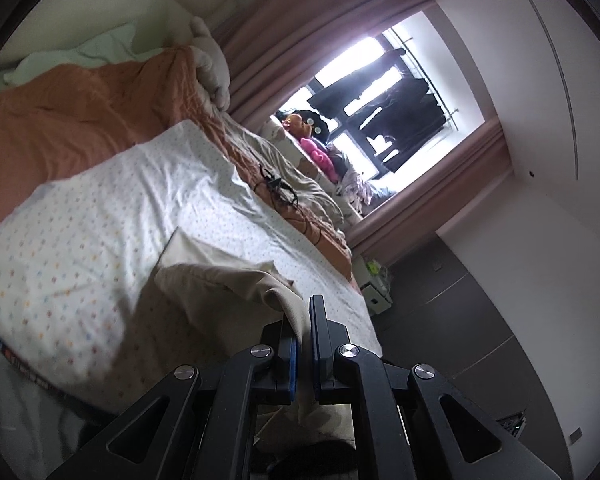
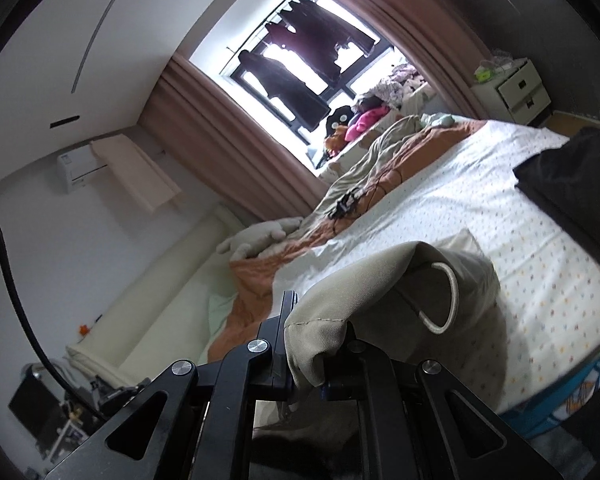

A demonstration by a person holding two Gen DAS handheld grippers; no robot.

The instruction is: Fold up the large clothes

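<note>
A beige garment point(image 1: 228, 280) hangs over the dotted white bed sheet point(image 1: 100, 216). My left gripper point(image 1: 305, 320) is shut on one edge of the cloth, which runs down between its blue pads. In the right wrist view the same beige garment point(image 2: 364, 280) drapes over my right gripper point(image 2: 312, 344), which is shut on a stitched hem; a white drawstring point(image 2: 452, 300) loops across the fabric. The cloth hides the right finger of that gripper.
An orange quilt point(image 1: 80, 120) and a pale plush toy point(image 1: 210, 60) lie at the bed's far side. A black garment point(image 2: 572, 184) rests on the sheet point(image 2: 440, 184). Beyond are pink curtains point(image 1: 320, 32), a window with dark hanging clothes point(image 2: 300, 60), and a white nightstand point(image 2: 516, 90).
</note>
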